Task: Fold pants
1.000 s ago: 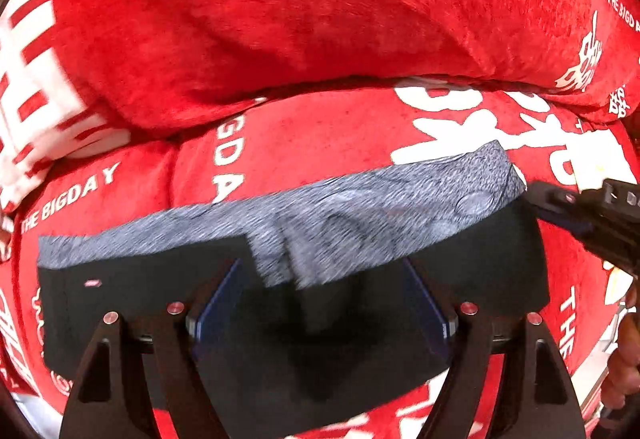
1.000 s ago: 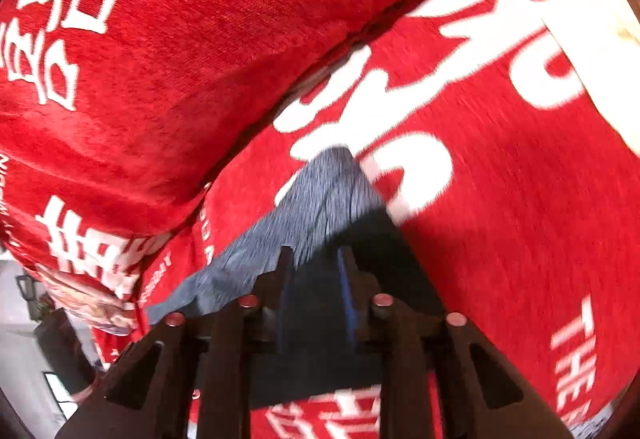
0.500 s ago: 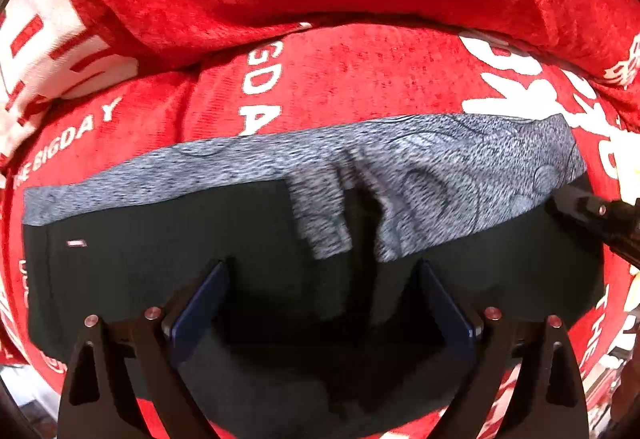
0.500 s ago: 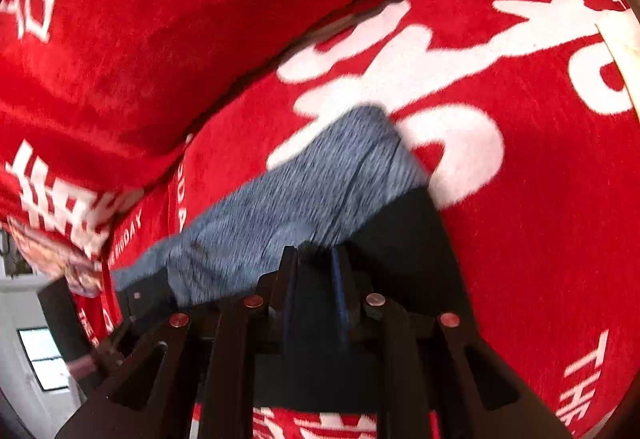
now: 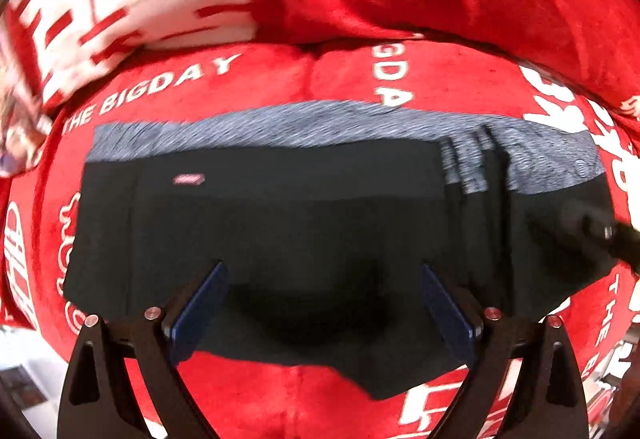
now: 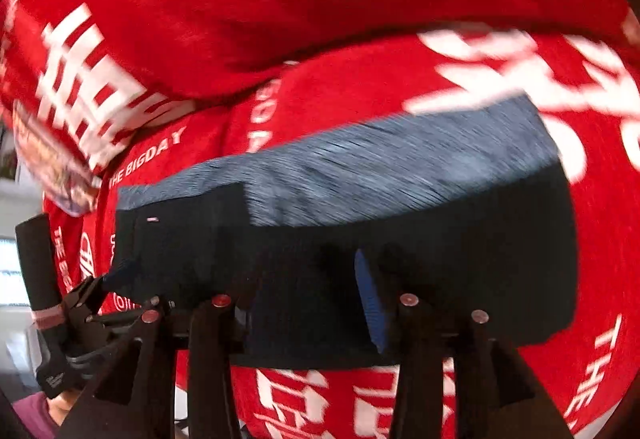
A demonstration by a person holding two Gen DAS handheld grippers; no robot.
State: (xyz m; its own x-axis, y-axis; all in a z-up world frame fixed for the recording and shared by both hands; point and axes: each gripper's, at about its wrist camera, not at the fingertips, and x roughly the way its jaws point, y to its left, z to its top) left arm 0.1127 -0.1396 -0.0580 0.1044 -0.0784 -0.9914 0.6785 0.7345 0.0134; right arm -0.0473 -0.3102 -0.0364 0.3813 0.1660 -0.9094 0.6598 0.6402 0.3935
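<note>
The black pants with a heathered grey waistband (image 5: pixel 304 223) lie folded on the red printed plush cover (image 5: pixel 352 79), beneath the wide-open left gripper (image 5: pixel 322 303) and the right gripper (image 6: pixel 308 303), whose jaws have just been opening, gripping nothing.

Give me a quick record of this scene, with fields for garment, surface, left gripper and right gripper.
garment: black pants with grey heathered waistband, folded into a flat rectangle
surface: red plush cover with white lettering, pants lying on it
left gripper: jaws wide open above the pants, nothing gripped
right gripper: jaws have just been opening, over the pants, pads not pressing the cloth
</note>
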